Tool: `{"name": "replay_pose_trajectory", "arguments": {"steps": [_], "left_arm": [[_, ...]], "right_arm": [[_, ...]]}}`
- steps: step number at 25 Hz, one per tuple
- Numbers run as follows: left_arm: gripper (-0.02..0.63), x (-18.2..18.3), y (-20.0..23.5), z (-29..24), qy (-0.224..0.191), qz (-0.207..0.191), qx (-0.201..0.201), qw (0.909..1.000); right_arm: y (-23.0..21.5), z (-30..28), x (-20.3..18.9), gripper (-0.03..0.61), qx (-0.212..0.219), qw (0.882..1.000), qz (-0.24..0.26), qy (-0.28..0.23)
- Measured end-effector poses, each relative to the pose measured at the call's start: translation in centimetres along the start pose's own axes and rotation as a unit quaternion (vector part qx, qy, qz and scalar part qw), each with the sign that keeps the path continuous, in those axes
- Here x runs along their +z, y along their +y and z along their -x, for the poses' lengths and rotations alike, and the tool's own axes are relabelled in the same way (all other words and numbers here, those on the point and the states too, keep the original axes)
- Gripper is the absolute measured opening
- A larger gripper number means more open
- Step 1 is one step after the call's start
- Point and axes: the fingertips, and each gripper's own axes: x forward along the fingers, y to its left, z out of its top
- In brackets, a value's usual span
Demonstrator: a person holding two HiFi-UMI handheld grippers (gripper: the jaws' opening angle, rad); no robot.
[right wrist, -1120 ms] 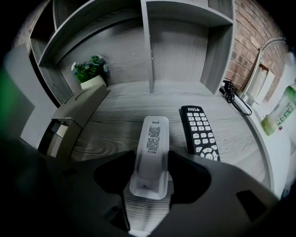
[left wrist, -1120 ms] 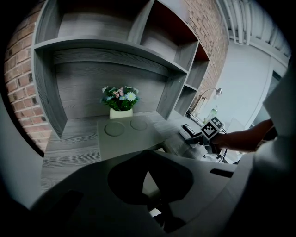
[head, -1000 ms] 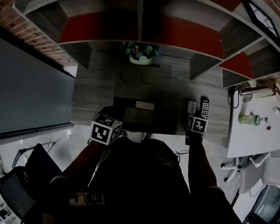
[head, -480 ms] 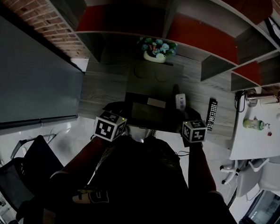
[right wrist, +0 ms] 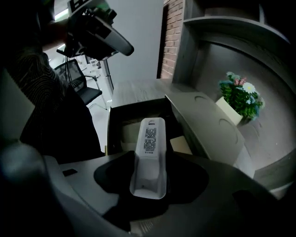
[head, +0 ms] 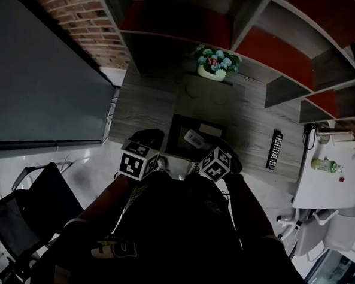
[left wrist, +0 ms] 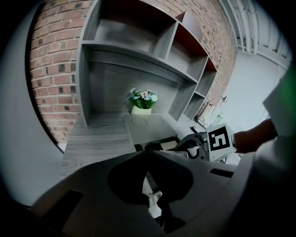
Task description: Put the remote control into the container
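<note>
A white remote control sits between the jaws of my right gripper, which is shut on its lower end. In the head view the white remote hangs over the open dark container at the desk's front edge, with my right gripper just behind it. The right gripper view shows the container directly below the remote's tip. My left gripper hovers at the container's left side; its jaws meet at the tips with nothing between them. A black remote lies on the desk to the right.
The container's grey lid lies open behind it. A white pot of flowers stands at the back under the shelves. A card lies inside the container. A white side table with a green bottle stands at the right.
My right gripper lifted the white remote from beside the black remote and carried it left over the container. The left gripper stayed by the container's left side.
</note>
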Motion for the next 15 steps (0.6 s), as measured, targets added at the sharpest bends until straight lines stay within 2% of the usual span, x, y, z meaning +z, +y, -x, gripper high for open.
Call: {"name": "replay_pose_trajectory", "arguments": {"steps": [9, 15], "left_arm": [[0.006, -1.1, 1.9, 2.1, -0.013, 0.023, 0.020, 0.9995], [0.006, -1.3, 2.4, 2.5, -0.016, 0.027, 0.021, 0.9993]], "right_arm": [[-0.8, -2.2, 0.2, 0.219, -0.022, 0.990, 0.123, 0.059], [-1.7, -2.8, 0.4, 0.219, -0.040, 0.985, 0.144, 0.081]]}}
